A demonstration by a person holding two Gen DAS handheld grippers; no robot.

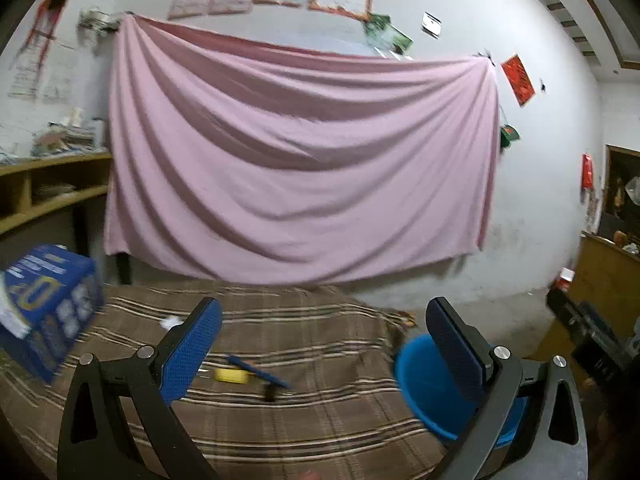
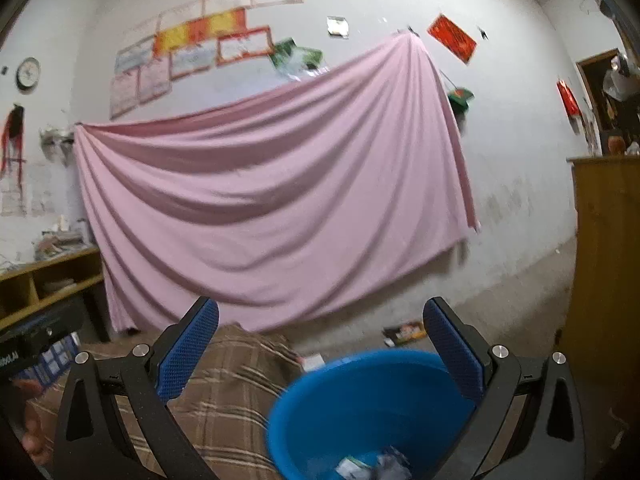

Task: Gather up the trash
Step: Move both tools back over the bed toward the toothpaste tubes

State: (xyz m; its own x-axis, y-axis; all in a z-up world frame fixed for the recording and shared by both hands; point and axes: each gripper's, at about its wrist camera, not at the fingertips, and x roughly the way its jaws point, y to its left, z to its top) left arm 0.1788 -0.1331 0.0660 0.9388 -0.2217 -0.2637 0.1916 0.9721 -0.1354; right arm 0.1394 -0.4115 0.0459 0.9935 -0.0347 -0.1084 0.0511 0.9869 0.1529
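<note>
My left gripper (image 1: 324,344) is open and empty above a table covered with a brown striped cloth (image 1: 280,420). On the cloth lie a yellow piece (image 1: 231,376), a blue pen (image 1: 260,370), a small black item (image 1: 269,393) and a white crumpled scrap (image 1: 171,322). A blue bin (image 1: 424,392) stands off the table's right edge. My right gripper (image 2: 320,344) is open and empty above the same blue bin (image 2: 360,400), which holds several crumpled scraps (image 2: 372,466).
A blue printed box (image 1: 44,308) sits at the table's left. A pink sheet (image 1: 300,160) hangs on the far wall. Wooden shelves (image 1: 40,192) stand left, a wooden cabinet (image 2: 604,280) right. Litter (image 2: 404,332) lies on the floor by the wall.
</note>
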